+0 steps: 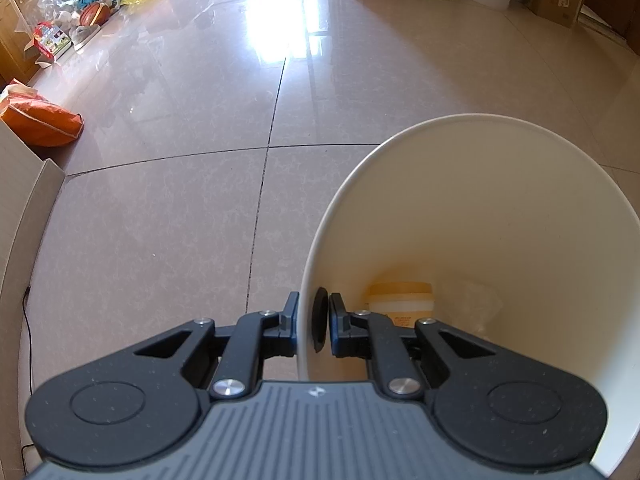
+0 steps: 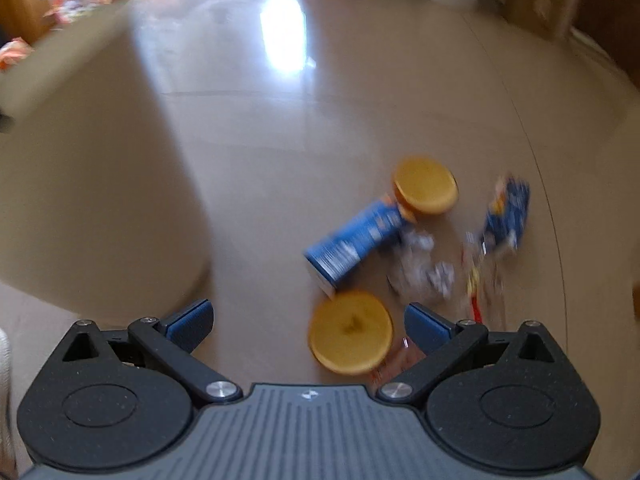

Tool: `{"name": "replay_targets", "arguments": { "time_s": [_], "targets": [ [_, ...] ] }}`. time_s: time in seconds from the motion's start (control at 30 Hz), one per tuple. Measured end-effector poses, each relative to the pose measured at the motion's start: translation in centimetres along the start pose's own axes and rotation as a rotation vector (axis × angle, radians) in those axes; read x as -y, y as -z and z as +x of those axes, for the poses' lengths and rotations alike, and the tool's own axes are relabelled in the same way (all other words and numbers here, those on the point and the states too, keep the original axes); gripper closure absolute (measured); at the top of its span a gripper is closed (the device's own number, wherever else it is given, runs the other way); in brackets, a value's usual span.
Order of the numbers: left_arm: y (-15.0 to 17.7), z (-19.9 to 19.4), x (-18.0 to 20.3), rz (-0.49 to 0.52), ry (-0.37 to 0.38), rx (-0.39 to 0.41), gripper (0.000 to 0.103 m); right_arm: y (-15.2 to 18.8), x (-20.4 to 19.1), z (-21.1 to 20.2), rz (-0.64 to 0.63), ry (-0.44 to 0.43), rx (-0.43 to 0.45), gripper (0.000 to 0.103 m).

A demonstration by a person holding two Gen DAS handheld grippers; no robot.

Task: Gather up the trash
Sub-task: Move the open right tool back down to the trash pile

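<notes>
1. Trash lies scattered on the floor ahead of the right gripper, which hangs with its blue-padded fingers spread wide and nothing between them. That spread suits a reach for the nearest piece, the yellow lid, which lies flat just in front of the jaws and slightly right of centre.
2. A red wrapper peeks out from under the lid's near edge; the view is blurred, so I cannot make out what it is beyond that.
3. Just beyond the lid a blue can lies on its side, touching a second yellow lid at its far end. Crumpled pale paper sits beside the can, and a blue packet lies further right, apart from the rest.
4. The left gripper is pressed together on the near wall of the white bin, one finger outside and the other, with its round black pad, inside. Pinching the rim this way likely keeps the bin tilted with its mouth open, near the trash.
5. A yellow-lidded tub and a clear crumpled piece of plastic lie at the bin's bottom, so collecting appears partly done.
6. Far off, boxes and bags line the walls, well apart from the work.
</notes>
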State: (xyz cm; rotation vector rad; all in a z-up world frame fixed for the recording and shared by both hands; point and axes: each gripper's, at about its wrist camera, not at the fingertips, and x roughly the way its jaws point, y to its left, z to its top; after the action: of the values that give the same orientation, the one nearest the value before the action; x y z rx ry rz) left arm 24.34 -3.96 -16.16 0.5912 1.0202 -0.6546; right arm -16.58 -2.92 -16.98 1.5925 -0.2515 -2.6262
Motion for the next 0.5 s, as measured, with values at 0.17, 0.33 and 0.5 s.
{"name": "replay_targets", "arguments": {
  "time_s": [0.17,0.33,0.5],
  "targets": [
    [0.0,0.0,-0.1,-0.001,0.002,0.0,0.092,1.4,1.1,2.9,0.049,0.041,-0.03,0.0],
    [0.0,-0.1,-0.2,-0.003,0.002,0.0,0.092,0.9,1.4,5.5,0.038,0.067,-0.048,0.0],
    [0.1,0.2,0.0,-0.001,0.002,0.0,0.092,0.7,1.8,8.8,0.054,0.093,-0.093,0.0]
  ]
}}
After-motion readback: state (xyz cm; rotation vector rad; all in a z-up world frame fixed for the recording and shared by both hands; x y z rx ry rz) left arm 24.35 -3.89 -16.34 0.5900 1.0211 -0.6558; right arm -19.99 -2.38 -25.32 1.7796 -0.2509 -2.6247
